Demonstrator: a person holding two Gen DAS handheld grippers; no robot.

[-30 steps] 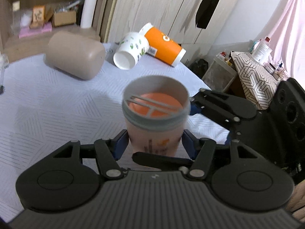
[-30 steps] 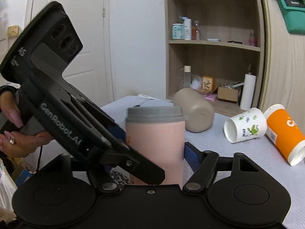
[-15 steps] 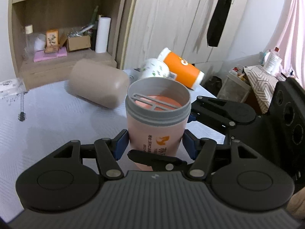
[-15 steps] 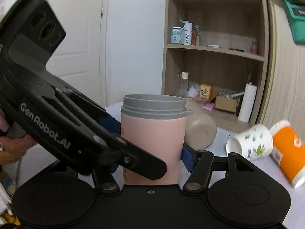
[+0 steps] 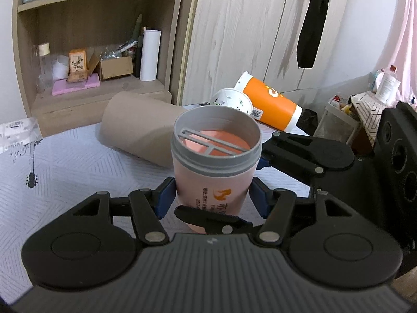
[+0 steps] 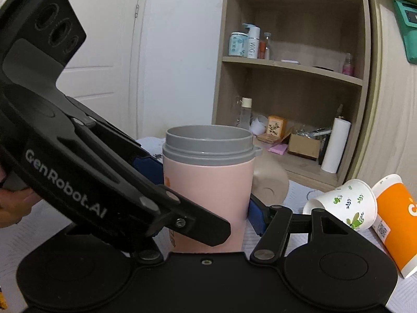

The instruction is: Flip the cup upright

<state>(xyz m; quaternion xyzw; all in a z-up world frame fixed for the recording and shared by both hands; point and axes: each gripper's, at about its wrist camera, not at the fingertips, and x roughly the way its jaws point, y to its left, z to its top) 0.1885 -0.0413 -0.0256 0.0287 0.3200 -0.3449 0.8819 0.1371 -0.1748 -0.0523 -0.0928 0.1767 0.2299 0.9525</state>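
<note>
Cup (image 5: 216,172) stands upright, pinched by both our tongs, left (image 5: 212,198) and right (image 6: 206,208); uneven release on the soft bed (image 5: 65,172) may topple it.

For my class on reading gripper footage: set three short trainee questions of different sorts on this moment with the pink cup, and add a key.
1. True or false: the pink cup stands upright, its grey rim on top.
2. Multiple choice: which grippers close their fingers on the pink cup? A) only the left gripper B) only the right gripper C) both
3. Fill in: the brown cup, the leaf-print paper cup and the orange cup all lie on their ____ on the white bedcover.

Key: 1 true; 2 C; 3 sides.
</note>
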